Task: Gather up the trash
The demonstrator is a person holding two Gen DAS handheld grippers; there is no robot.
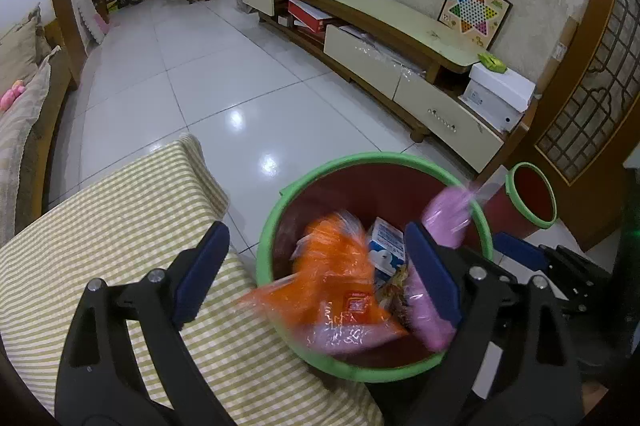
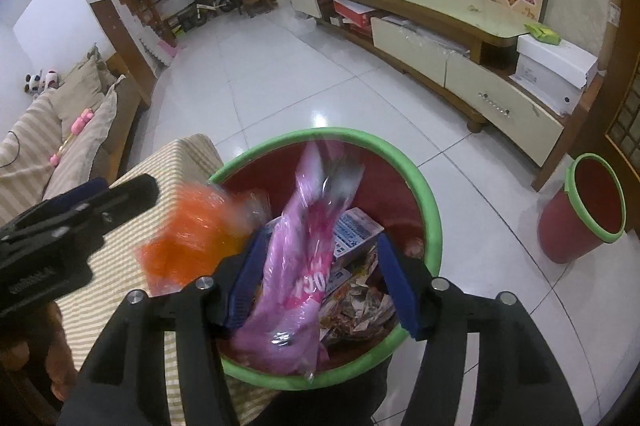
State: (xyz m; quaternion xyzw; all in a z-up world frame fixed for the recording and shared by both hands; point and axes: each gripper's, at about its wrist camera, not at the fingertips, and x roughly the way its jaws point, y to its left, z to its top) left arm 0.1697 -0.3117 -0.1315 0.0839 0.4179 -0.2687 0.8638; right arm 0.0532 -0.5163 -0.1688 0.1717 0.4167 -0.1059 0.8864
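Observation:
A red bin with a green rim (image 1: 276, 222) (image 2: 434, 222) stands beside the striped table. An orange plastic packet (image 1: 340, 290) (image 2: 192, 246) is blurred over the bin's near rim, between my left gripper's (image 1: 316, 274) open fingers and touching neither. A pink plastic packet (image 2: 288, 282) (image 1: 444, 214) is blurred over the bin between my right gripper's (image 2: 316, 282) open fingers. A blue-and-white carton (image 1: 386, 246) (image 2: 354, 232) and crumpled wrappers (image 2: 360, 310) lie inside the bin.
A table with a green-and-white striped cloth (image 1: 120, 218) is at the left. A second red bin (image 2: 580, 209) stands on the tiled floor at the right. A long low TV cabinet (image 1: 400, 37) runs along the far wall. A sofa (image 2: 60, 129) is at the far left.

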